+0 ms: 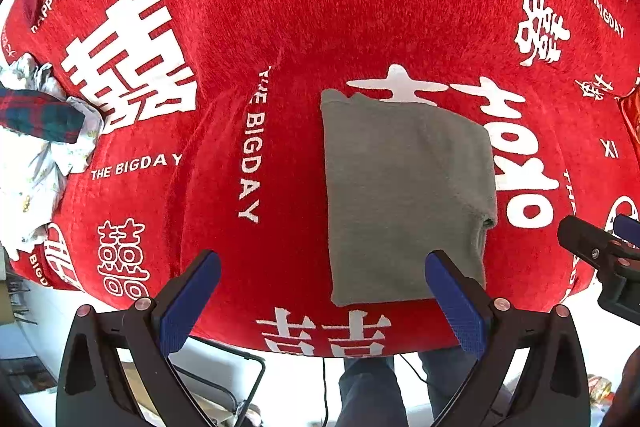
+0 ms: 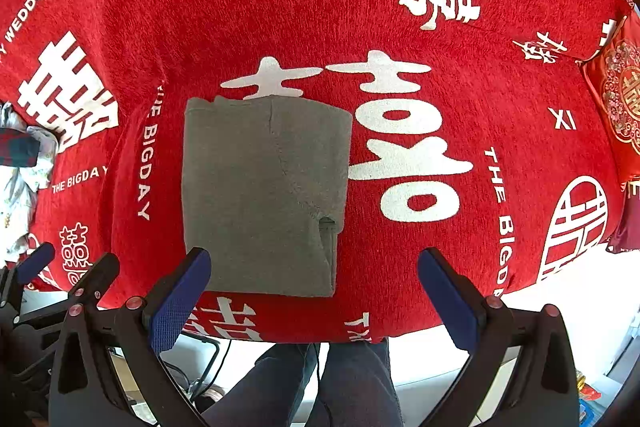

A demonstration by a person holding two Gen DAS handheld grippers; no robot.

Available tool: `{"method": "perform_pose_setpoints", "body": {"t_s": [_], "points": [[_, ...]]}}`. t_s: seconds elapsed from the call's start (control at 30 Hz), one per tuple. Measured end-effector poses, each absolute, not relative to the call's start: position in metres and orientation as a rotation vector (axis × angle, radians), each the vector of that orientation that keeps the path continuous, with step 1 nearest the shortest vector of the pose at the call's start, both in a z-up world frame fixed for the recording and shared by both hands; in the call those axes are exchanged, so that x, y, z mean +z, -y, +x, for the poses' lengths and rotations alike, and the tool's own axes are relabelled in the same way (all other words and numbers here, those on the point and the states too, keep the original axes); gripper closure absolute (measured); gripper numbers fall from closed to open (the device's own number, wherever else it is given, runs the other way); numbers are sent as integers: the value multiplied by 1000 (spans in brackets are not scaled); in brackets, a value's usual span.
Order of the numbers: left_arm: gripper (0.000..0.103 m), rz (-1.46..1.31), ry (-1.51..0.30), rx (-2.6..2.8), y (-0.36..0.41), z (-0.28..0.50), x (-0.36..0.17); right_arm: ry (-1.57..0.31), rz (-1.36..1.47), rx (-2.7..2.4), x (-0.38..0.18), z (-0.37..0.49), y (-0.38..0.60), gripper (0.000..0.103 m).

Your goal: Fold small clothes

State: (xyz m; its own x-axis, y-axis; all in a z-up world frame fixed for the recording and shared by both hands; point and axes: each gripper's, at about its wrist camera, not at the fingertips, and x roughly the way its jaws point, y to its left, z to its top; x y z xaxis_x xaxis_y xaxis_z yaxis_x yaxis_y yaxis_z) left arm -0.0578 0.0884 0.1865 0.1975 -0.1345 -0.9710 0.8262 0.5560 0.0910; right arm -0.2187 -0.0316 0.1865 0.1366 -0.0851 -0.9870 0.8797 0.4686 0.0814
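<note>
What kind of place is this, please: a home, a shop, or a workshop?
Probably a home. A red plush blanket with white wedding lettering covers the surface, a folded grey garment lies on it, and a pile of unfolded small clothes waits at the left.

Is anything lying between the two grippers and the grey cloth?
Nothing visible. The folded grey cloth lies alone on the red blanket, just ahead of the open left gripper and open right gripper.
</note>
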Motion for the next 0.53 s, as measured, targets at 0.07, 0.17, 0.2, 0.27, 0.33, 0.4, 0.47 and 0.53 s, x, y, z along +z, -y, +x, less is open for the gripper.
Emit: {"method": "perform_pose_setpoints", "body": {"t_s": [0.07, 0.17, 0.2, 0.27, 0.33, 0.4, 0.47, 0.53], "points": [[1, 724, -1181, -760, -88, -58, 187, -1237, 823, -826, 187, -219, 31, 0], [1, 733, -1169, -755, -87, -60, 188, -1238, 819, -825, 186, -219, 31, 0], [1, 734, -1167, -751, -87, -60, 188, -1239, 817, -825, 185, -219, 30, 0], [1, 726, -1168, -754, -87, -61, 189, -1239, 818, -826, 185, -219, 30, 0], [1, 719, -1159, -756, -87, -62, 191, -1239, 818, -826, 185, -218, 30, 0], [1, 724, -1154, -763, -86, -63, 191, -1240, 817, -826, 185, -219, 29, 0], [1, 730, -1150, -771, -85, -64, 192, -1240, 817, -826, 185, -219, 29, 0], [1, 733, -1154, -777, -84, -65, 191, -1240, 817, -826, 185, -219, 29, 0]]}}
